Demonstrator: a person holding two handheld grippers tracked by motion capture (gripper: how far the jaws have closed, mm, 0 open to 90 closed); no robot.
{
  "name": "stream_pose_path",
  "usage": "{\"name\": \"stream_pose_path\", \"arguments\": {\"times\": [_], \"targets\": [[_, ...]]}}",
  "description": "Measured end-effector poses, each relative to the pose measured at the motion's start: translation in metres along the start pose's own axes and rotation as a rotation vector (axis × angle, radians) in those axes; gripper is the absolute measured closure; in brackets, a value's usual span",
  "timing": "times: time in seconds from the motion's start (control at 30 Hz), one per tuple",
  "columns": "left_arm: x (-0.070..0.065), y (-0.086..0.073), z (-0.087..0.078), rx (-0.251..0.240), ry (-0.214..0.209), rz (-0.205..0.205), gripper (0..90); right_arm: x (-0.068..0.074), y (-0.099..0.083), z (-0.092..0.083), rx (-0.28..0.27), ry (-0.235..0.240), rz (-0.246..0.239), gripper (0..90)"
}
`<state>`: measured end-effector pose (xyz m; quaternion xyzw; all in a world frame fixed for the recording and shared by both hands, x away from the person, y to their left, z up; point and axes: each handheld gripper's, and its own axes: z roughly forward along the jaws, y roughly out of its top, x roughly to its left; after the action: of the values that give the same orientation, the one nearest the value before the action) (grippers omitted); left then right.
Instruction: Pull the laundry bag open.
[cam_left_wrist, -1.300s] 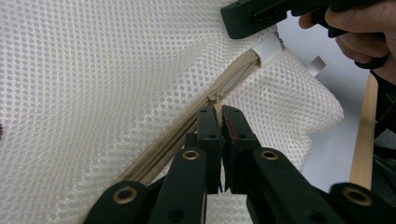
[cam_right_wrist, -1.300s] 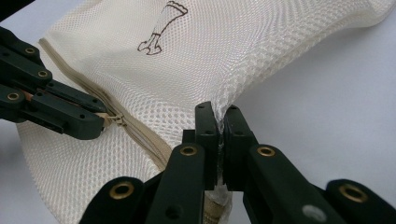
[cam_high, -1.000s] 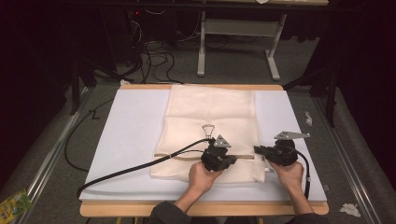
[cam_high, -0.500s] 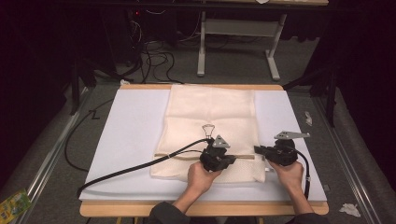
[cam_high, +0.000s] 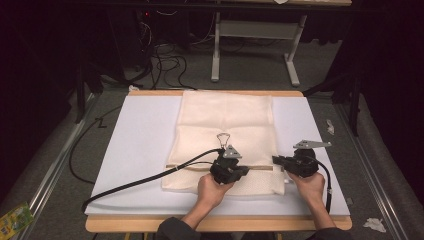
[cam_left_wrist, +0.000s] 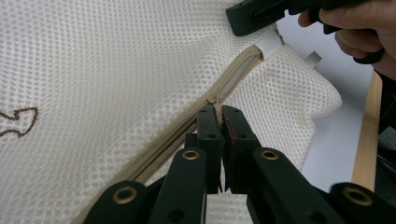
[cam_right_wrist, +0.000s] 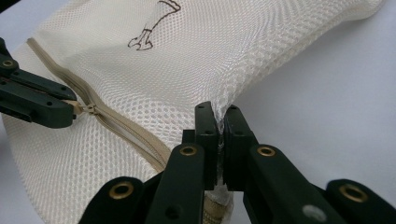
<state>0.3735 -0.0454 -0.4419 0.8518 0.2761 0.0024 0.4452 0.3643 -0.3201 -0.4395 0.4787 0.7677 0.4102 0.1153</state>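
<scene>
A lab or recording workspace: dark surroundings, grey carpet floor (cam_high: 60, 165), tangled cables (cam_high: 165, 60) at upper centre, a white metal stand frame (cam_high: 255, 45) behind, and a wooden-edged desk (cam_high: 220, 224) under a white sheet (cam_high: 140, 145).

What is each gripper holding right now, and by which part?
The left gripper pinches the zipper pull of the mesh bag. The right gripper clamps the bag's edge by the zipper's end.

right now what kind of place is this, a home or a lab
Most likely a lab or recording workspace, not a home: a wooden table covered with a white sheet in a dark room, loose cables on the grey floor behind it, and a mesh laundry bag laid out for hand-held grippers.
</scene>
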Motion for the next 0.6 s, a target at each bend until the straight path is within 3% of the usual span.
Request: {"name": "stream_pose_path", "arguments": {"times": [0.6], "targets": [[0.006, -0.004, -0.014, -0.017, 0.019, -0.012, 87.1, 0.0, 0.002, 0.0, 0.002, -0.013, -0.005, 88.1]]}}
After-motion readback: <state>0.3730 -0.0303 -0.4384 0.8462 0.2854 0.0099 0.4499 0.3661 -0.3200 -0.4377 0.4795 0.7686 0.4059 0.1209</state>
